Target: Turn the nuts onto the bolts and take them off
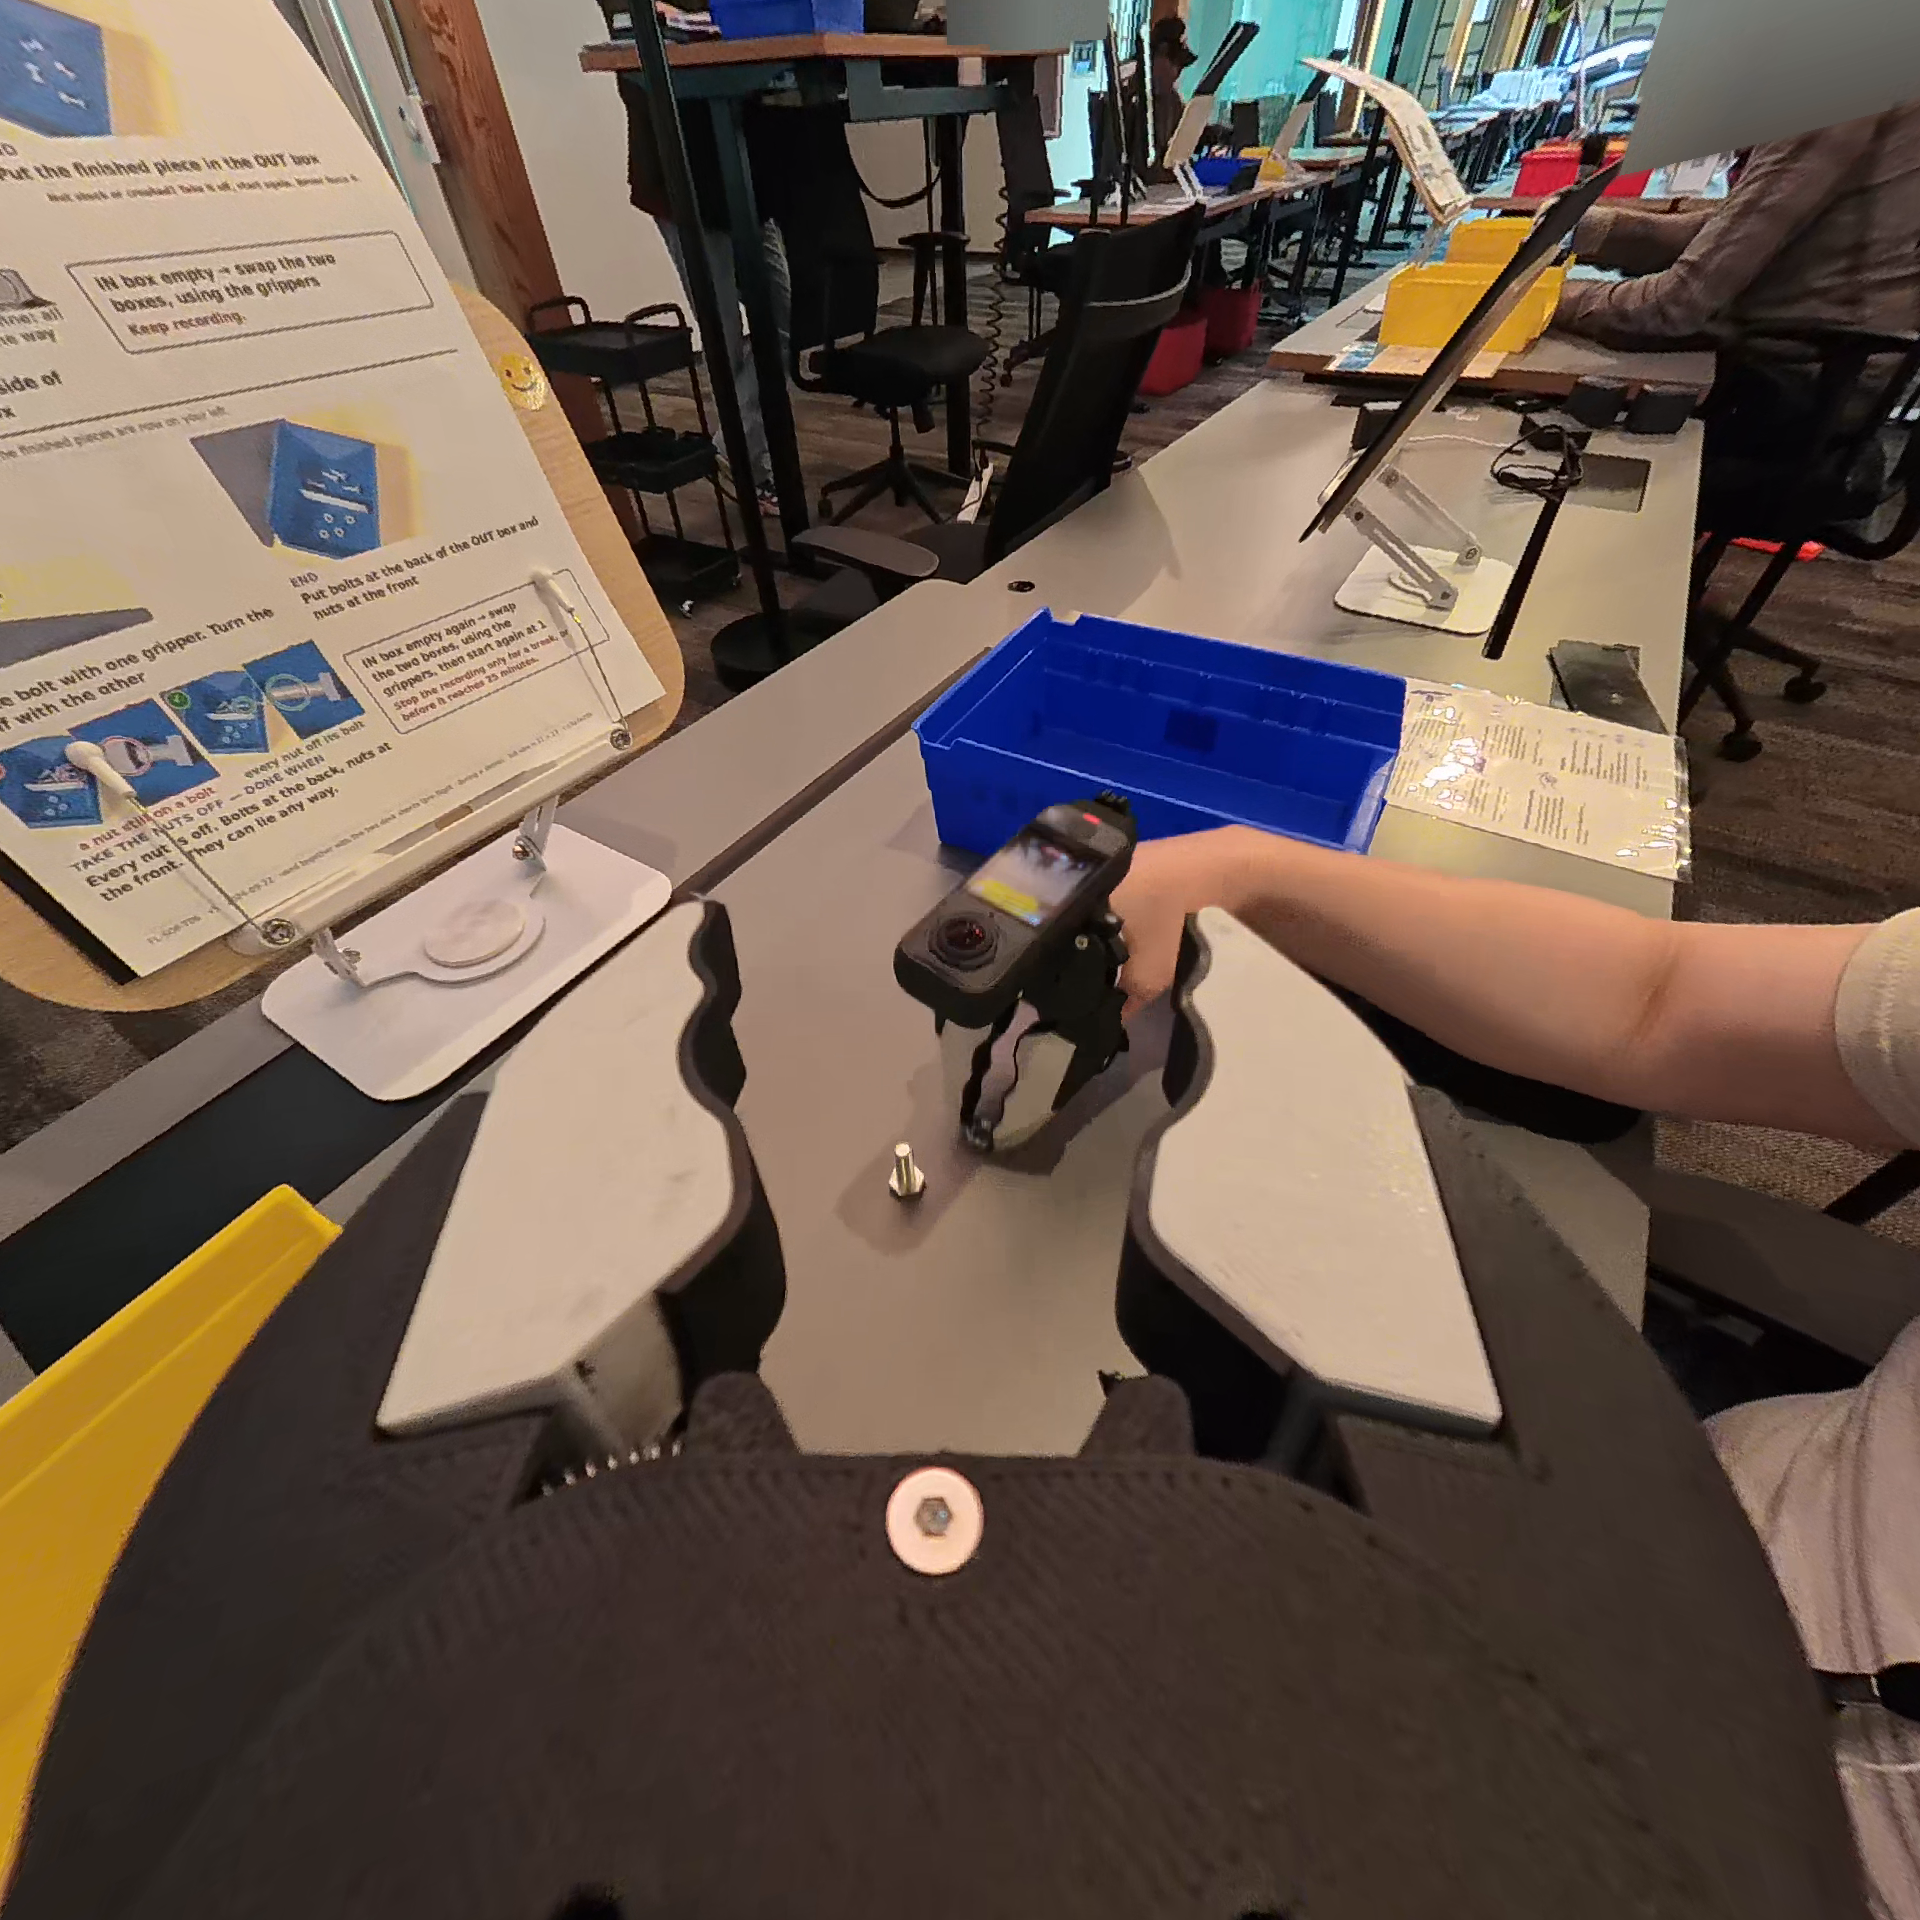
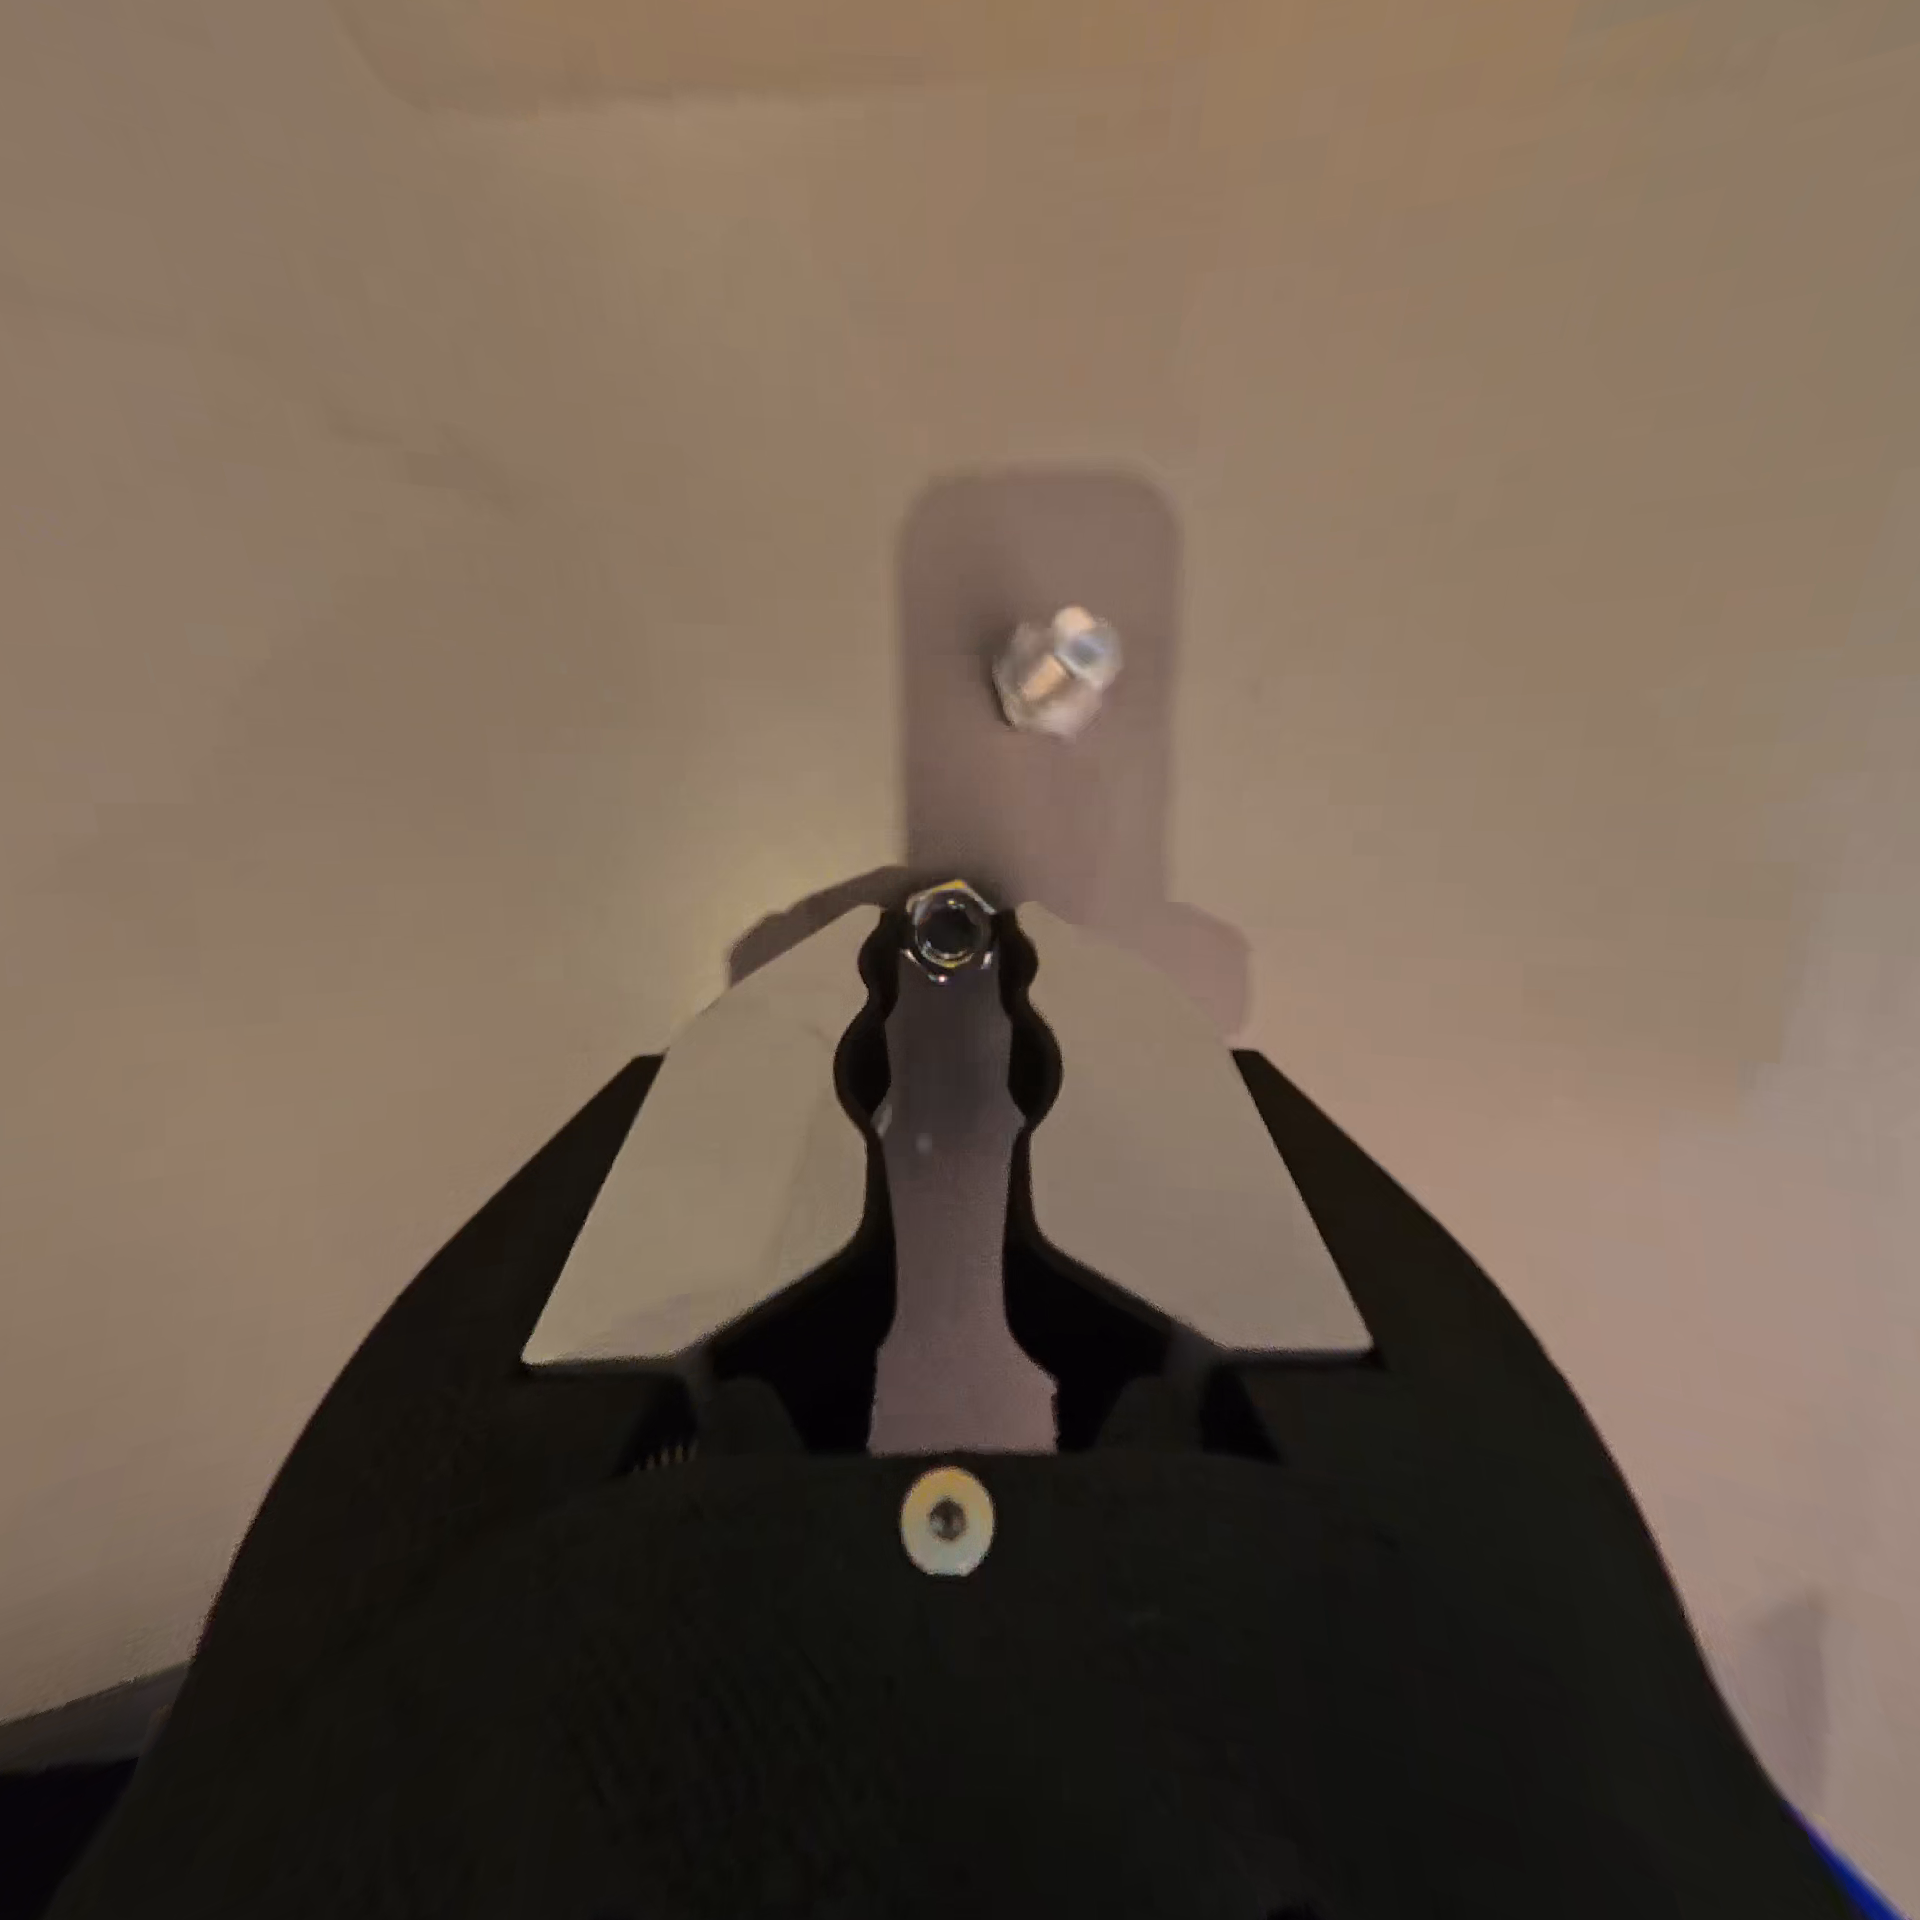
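Note:
A silver bolt (image 1: 906, 1172) stands on its head on the grey table, thread up, between my open left gripper's (image 1: 951, 997) fingers and a little ahead of the palm. My right gripper (image 1: 982, 1127) points down at the table just right of the bolt. In the right wrist view my right gripper (image 2: 948, 935) is shut on a silver hex nut (image 2: 948, 937) at its fingertips, hole facing the camera. The bolt (image 2: 1060, 670) lies ahead of the nut, apart from it, and looks blurred.
A blue bin (image 1: 1164, 727) stands behind the right gripper. A yellow bin (image 1: 114, 1455) sits at the near left. An instruction sheet on a stand (image 1: 260, 520) is at the left, its white base (image 1: 457, 956) on the table. A person's forearm (image 1: 1507, 977) reaches in from the right. Left tips to right tips: about 30 centimetres.

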Action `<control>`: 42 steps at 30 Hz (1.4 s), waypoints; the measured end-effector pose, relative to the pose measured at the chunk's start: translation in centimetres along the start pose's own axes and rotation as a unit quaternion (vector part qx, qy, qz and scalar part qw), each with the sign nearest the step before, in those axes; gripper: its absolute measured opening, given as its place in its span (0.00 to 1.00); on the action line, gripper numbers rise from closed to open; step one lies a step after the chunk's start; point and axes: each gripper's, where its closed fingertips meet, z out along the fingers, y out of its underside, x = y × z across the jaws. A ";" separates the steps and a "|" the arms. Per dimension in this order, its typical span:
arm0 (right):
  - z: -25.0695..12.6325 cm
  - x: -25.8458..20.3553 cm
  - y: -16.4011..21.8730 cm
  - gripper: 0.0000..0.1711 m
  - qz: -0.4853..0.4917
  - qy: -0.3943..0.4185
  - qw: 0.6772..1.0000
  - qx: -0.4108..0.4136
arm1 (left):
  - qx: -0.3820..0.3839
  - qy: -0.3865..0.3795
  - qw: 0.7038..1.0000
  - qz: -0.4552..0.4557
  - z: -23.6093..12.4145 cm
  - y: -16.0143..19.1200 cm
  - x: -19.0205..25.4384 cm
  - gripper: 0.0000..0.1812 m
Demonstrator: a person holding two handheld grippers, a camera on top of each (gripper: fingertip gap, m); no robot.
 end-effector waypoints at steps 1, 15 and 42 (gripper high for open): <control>-0.4 0.9 0.8 0.11 0.019 0.017 1.000 -0.014 | -0.002 -0.002 1.000 0.002 0.0 0.0 0.0 0.44; -1.6 1.6 -5.5 0.24 0.058 0.048 0.989 0.130 | -0.005 -0.023 1.000 0.010 -0.5 0.2 -0.8 0.44; -19.1 -2.5 -9.5 0.06 0.141 -0.094 0.919 0.355 | -0.085 0.163 0.982 -0.047 12.5 6.8 3.0 0.23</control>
